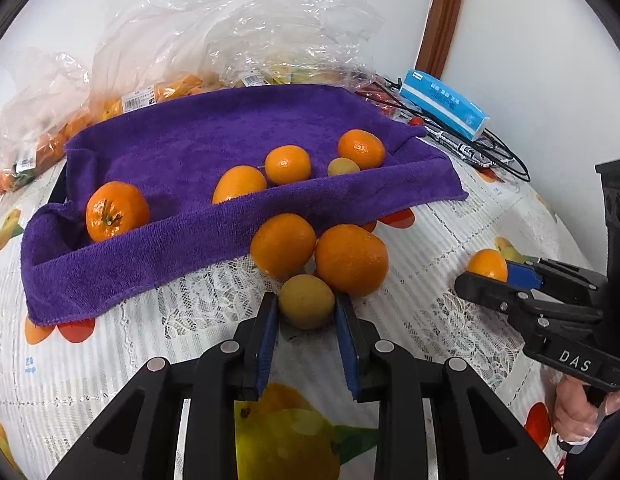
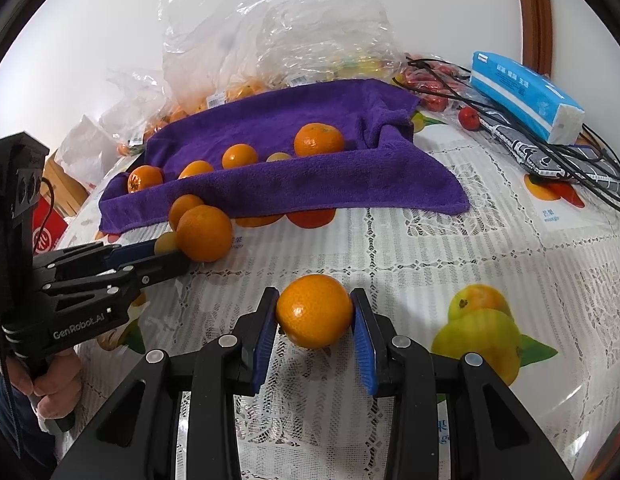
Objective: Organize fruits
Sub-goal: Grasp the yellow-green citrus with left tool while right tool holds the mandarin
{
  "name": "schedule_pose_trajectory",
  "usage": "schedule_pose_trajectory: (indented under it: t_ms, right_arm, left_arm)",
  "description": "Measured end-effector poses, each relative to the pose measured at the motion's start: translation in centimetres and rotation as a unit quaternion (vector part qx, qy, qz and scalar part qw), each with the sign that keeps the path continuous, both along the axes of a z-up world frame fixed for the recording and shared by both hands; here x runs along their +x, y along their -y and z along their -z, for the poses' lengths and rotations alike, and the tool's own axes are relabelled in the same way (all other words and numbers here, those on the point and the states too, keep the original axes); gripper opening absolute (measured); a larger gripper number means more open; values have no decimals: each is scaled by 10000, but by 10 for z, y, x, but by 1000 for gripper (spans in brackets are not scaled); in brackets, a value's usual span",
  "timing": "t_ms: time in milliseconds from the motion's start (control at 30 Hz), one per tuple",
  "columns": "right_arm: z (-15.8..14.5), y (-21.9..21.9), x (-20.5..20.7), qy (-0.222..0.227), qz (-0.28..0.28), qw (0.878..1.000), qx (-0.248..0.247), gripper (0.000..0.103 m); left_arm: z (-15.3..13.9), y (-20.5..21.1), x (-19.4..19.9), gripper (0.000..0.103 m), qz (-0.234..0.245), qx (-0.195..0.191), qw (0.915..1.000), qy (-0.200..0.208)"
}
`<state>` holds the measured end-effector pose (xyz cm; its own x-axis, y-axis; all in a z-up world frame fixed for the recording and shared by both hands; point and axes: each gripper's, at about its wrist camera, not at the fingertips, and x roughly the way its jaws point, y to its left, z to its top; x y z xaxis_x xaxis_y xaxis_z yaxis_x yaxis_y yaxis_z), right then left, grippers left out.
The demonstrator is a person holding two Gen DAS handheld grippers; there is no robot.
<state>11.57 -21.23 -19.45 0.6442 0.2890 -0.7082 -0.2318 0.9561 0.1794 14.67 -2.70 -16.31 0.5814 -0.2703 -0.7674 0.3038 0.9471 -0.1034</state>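
On the bench before the towel, the left tool pinches a yellowish fruit, the right tool an orange; lift both straight up, avoiding neighbouring oranges

A home dining spot: fruit-print tablecloth, tissue pack, grocery bags, wooden door frame.
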Motion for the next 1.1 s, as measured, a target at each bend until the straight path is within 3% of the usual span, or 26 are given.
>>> schedule_pose_trajectory:
  t_ms: [167,467,1100]
  right_arm:
    - [0,0,1,-6,-10,10000,2,36]
    - [0,-2,0,22,-7,10000,-76,36]
    - [-3,7,-1,124,30,9998,180,36]
  left_arm:
    - [0,5,2,30,16,105,9999,32]
    - [-1,-5,3,27,3,-276,9996,23]
    - [-27,-13,-14,27,23,-758,9953,596]
